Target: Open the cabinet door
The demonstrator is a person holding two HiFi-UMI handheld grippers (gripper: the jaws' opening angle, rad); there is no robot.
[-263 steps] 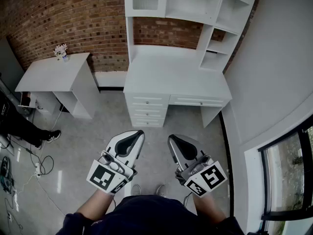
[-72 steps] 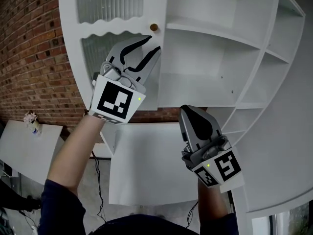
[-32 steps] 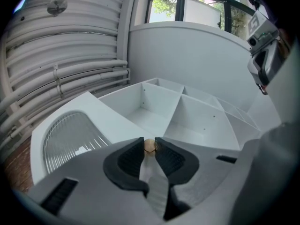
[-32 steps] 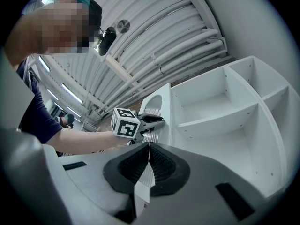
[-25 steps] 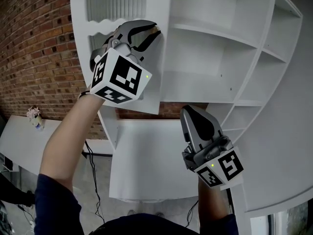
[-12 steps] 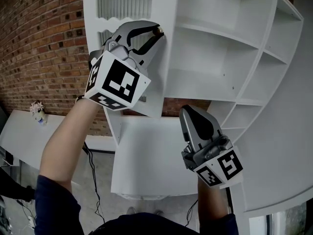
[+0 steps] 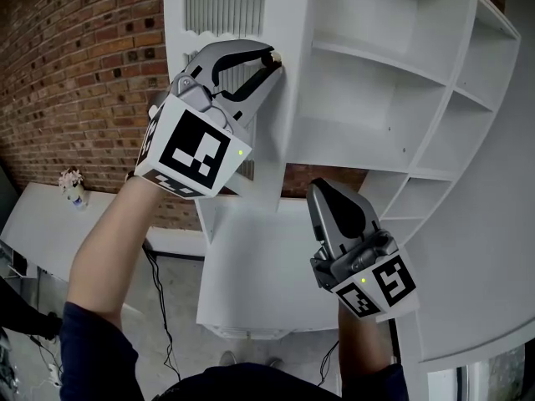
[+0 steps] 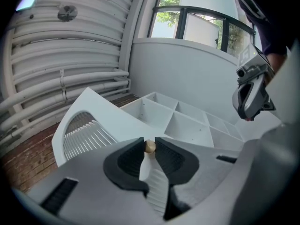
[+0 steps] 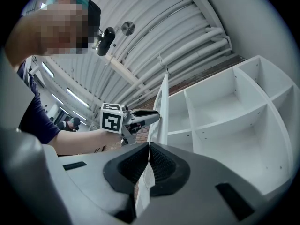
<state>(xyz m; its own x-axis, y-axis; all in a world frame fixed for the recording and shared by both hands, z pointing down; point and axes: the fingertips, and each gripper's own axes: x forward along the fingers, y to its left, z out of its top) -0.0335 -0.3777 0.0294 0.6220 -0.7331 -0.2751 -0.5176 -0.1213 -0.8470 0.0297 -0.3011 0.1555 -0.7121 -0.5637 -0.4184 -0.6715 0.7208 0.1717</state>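
Cabinet door (image 7: 288, 132): a white panel with a ribbed glass insert (image 7: 224, 7), at the upper left of a white shelf unit (image 7: 376, 73), standing swung out from the unit's front, as the right gripper view shows it nearly edge-on. Its small round, brass-coloured knob (image 8: 149, 146) sits near the door's free edge. The left gripper (image 7: 272, 63), raised at arm's length with its marker cube (image 7: 192, 149) facing the head camera, has its two jaw tips closed narrowly on that knob, one pad on each side. The right gripper (image 7: 322, 192) is held lower and to the right, apart from the door, below the open shelf compartments; its jaws are together with nothing between them. Beneath the shelves lies the white desk top (image 7: 259, 266) of the same unit. A red brick wall (image 7: 84, 57) runs behind and to the left, with a separate white table (image 7: 33, 224) against it.
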